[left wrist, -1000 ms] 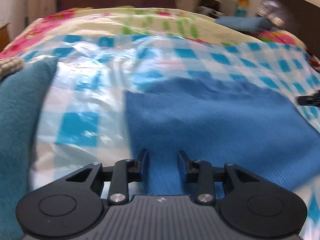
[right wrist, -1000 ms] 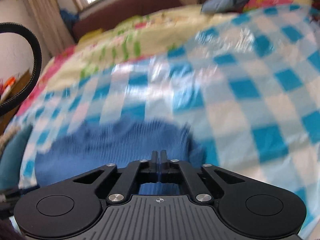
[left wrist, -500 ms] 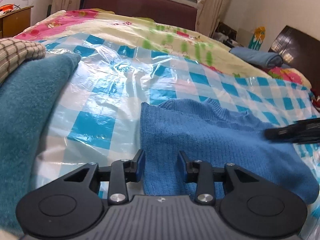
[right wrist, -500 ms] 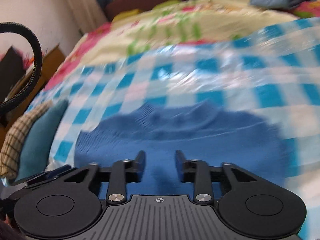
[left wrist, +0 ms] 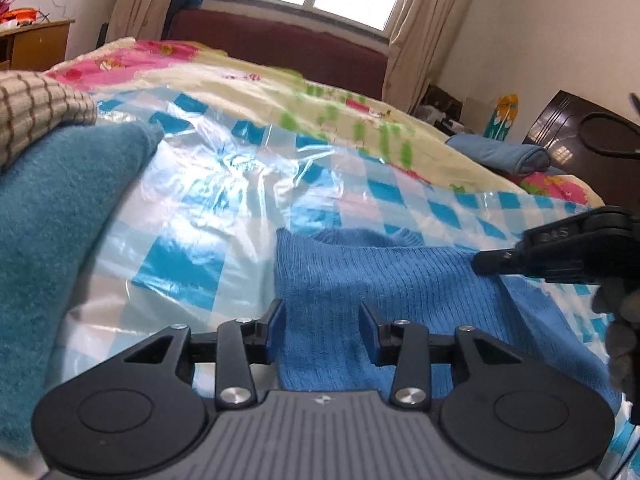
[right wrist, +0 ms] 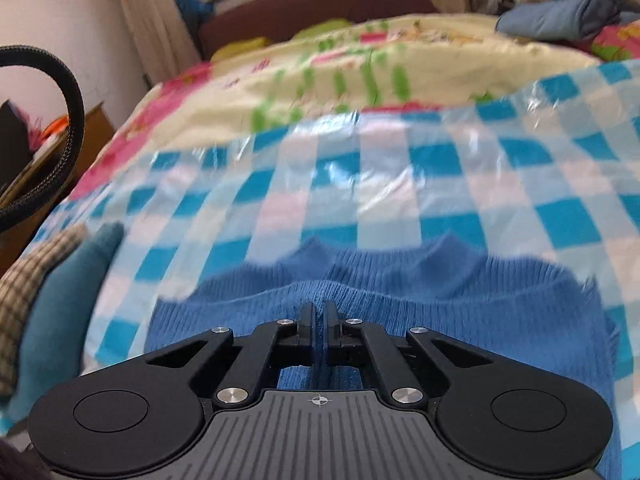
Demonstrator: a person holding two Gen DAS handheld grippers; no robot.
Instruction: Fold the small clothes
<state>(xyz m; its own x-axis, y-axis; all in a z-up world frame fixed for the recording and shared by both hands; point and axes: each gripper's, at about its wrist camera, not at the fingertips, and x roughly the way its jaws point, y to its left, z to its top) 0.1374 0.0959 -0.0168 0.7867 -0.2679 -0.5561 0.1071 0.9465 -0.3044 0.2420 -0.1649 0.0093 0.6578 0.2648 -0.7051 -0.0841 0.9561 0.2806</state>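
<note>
A blue knit sweater [left wrist: 400,280] lies flat on the blue-and-white checked plastic sheet [left wrist: 192,208], neckline toward the far side. My left gripper [left wrist: 322,330] hovers low over the sweater's near left edge. Its jaws are opening, with cloth lying between the fingers and neither pad pressing on it. My right gripper [right wrist: 320,318] is shut on a pinched ridge of the sweater [right wrist: 460,300] near its middle. In the left wrist view the right gripper [left wrist: 496,260] reaches in from the right, its tip on the knit, held by a gloved hand [left wrist: 618,320].
A folded teal garment [left wrist: 52,220] with a beige checked one [left wrist: 36,104] on top sits at the left of the sheet. A folded grey-blue garment [left wrist: 500,154] lies at the far right of the bed. A wooden desk [left wrist: 36,44] stands far left. A black cable [right wrist: 60,120] loops at the left.
The right gripper opened, moved over the sweater and shut again on a raised fold of it. The left gripper's jaws stand a little wider and it has rolled slightly.
</note>
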